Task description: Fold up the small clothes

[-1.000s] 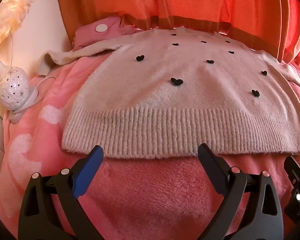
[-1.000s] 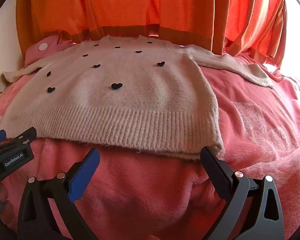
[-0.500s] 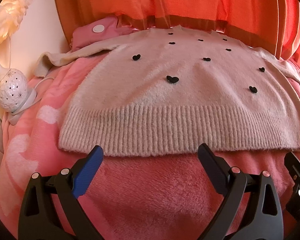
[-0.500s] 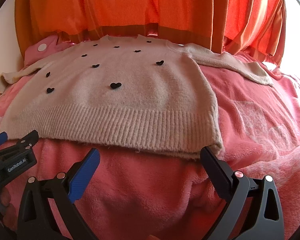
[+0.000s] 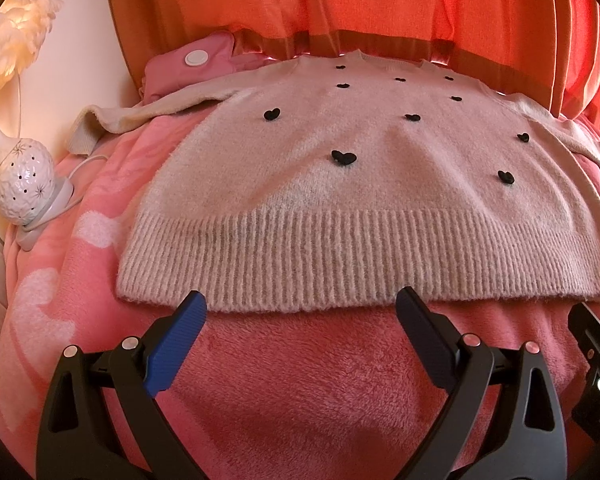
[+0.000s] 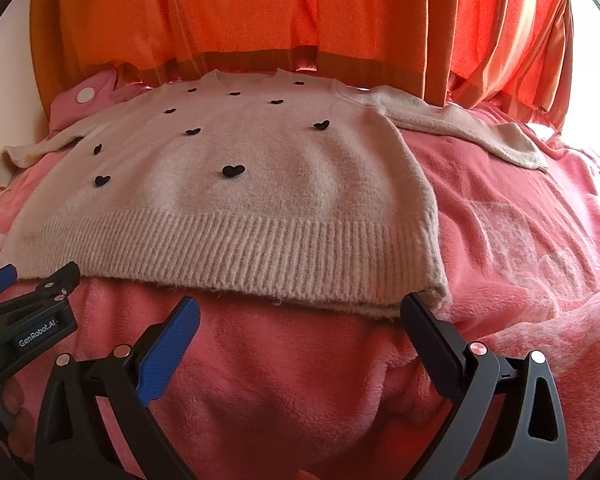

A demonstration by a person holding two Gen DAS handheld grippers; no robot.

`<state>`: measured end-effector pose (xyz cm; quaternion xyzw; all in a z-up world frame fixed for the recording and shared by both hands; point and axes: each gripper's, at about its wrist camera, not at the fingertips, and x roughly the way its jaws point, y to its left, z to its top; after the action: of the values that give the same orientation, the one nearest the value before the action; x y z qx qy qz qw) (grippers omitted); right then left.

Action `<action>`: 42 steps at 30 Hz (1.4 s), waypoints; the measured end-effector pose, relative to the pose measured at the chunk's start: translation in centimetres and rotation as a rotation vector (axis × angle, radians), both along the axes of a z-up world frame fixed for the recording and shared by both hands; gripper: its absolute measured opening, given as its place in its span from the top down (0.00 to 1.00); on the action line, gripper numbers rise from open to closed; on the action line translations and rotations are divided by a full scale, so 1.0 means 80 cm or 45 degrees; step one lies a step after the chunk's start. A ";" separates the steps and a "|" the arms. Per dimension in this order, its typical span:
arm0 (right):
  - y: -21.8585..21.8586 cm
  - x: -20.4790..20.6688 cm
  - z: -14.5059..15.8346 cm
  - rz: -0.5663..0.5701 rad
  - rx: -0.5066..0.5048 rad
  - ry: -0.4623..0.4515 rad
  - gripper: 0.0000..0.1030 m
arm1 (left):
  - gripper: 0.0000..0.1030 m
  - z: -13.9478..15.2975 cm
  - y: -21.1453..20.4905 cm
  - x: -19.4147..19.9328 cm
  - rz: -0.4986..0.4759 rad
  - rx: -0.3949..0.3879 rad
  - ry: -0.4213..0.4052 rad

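A small cream knit sweater [image 5: 340, 200] with black hearts lies flat on a pink fleece blanket [image 5: 300, 380], sleeves spread out, ribbed hem nearest me. It also shows in the right wrist view [image 6: 228, 200]. My left gripper [image 5: 300, 308] is open and empty, its tips just in front of the hem's left half. My right gripper [image 6: 298, 312] is open and empty, its tips at the hem's right half, the right fingertip [image 6: 414, 308] by the hem's corner. The left gripper also shows at the left edge of the right wrist view [image 6: 28, 304].
Orange curtains [image 5: 340, 0] hang behind the bed. A white ceramic lamp [image 5: 22, 188] with a cord stands at the left. A pink pillow [image 5: 192, 60] lies behind the left sleeve. The right sleeve [image 6: 468, 132] lies out over the blanket [image 6: 520, 240].
Both grippers have eased slightly forward toward the hem. The left view has shifted a little to the right. Both stay open and the sweater has not moved.
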<state>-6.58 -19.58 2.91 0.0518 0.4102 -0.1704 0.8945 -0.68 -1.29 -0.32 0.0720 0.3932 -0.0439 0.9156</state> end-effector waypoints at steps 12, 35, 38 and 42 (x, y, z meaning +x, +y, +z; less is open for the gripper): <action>0.001 0.000 0.000 0.001 0.000 0.001 0.05 | 0.09 -0.001 0.001 0.000 -0.003 0.000 0.001; 0.003 0.002 -0.002 -0.007 0.019 0.008 0.05 | 0.09 -0.006 -0.001 0.001 -0.003 0.013 0.001; 0.003 0.002 -0.002 -0.006 0.018 0.010 0.05 | 0.09 -0.006 -0.001 0.001 -0.004 0.016 -0.002; 0.003 0.002 -0.002 -0.006 0.018 0.013 0.05 | 0.09 -0.006 -0.001 0.001 -0.005 0.018 -0.003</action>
<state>-6.40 -19.32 2.76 0.0582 0.4156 -0.1698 0.8916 -0.57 -1.34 -0.81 0.0792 0.3924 -0.0427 0.9154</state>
